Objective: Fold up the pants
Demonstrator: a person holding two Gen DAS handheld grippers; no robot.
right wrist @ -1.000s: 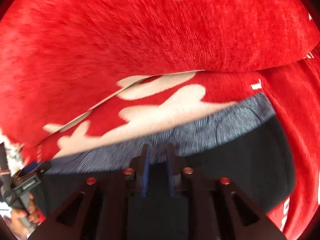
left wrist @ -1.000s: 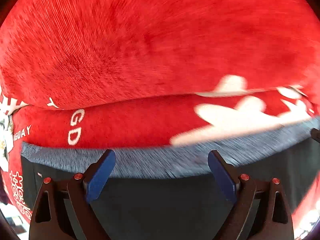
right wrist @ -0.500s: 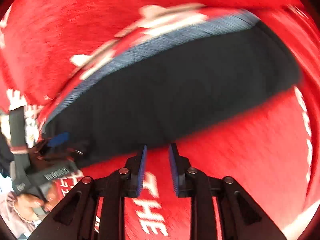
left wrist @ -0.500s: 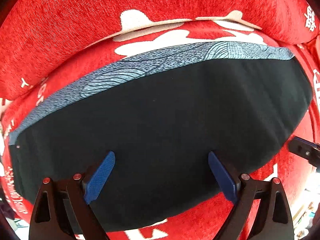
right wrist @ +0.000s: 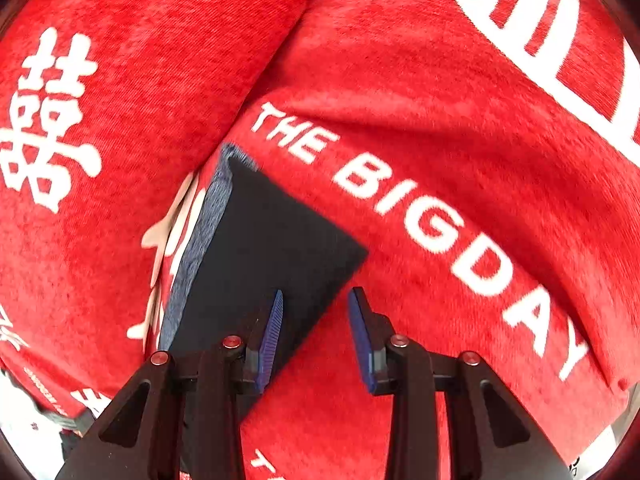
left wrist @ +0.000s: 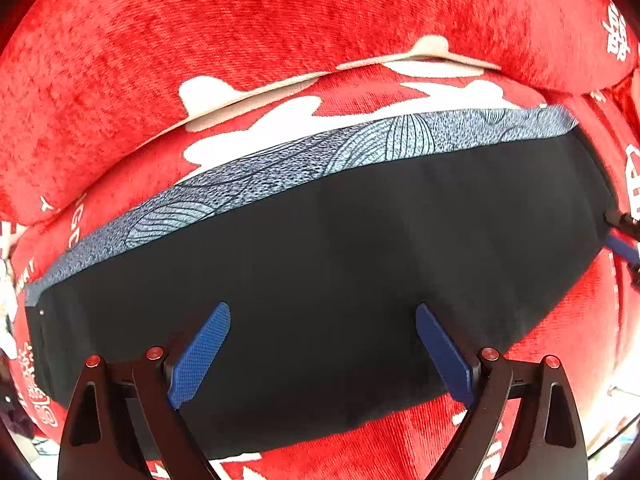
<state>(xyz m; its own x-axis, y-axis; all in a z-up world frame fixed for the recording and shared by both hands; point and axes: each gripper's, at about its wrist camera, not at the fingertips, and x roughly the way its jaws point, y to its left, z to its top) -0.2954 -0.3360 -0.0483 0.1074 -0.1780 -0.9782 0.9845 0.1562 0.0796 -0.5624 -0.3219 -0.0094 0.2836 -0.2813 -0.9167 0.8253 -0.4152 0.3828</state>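
The black pants lie folded in a long flat band on the red cushion, with a grey patterned waistband along the far edge. My left gripper hovers over their near middle, open wide, with nothing between its fingers. In the right wrist view only the pants' end shows. My right gripper is above that end's near corner, open by a narrow gap and holding nothing. One blue pad of the right gripper peeks in at the left wrist view's right edge.
A red plush sofa cover with white lettering and characters lies under and around the pants. A fat red back cushion rises just behind the waistband. A sliver of pale floor shows at the lower left.
Both grippers drew back from the waistband towards the near edge, so the whole folded band came into the left view. The right gripper rolled, slid to the pants' end and its jaws parted slightly.
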